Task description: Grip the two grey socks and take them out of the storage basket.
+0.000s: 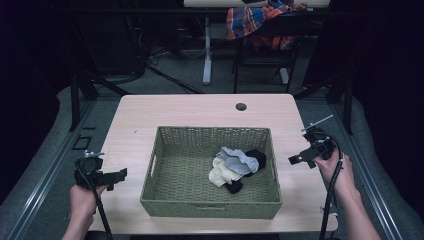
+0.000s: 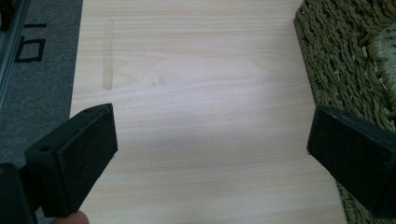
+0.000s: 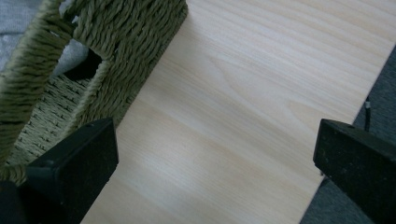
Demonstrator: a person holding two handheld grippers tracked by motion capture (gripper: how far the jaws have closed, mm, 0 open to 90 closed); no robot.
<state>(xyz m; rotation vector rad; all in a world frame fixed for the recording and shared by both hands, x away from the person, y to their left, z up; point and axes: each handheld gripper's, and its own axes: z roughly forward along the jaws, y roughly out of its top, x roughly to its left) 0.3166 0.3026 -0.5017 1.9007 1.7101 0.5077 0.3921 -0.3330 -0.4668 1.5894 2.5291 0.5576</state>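
A green woven basket (image 1: 161, 200) stands in the middle of the light wooden table (image 1: 195, 110). Inside it lies a small heap of socks (image 1: 235, 166): grey, cream and black ones. My left gripper (image 1: 118, 176) is held over the table to the left of the basket, open, with nothing between its jaws. In the left gripper view the basket's wall (image 2: 336, 60) runs along the right edge. My right gripper (image 1: 296, 159) hovers to the right of the basket, open and empty. The right gripper view has the basket's handle opening (image 3: 88, 60) at the upper left.
A round cable hole (image 1: 241, 106) sits near the table's far edge. Beyond the table stands a chair with a plaid cloth (image 1: 252, 20) draped over it, beside a white table leg (image 1: 207, 50). Grey carpet and metal rails flank the table on both sides.
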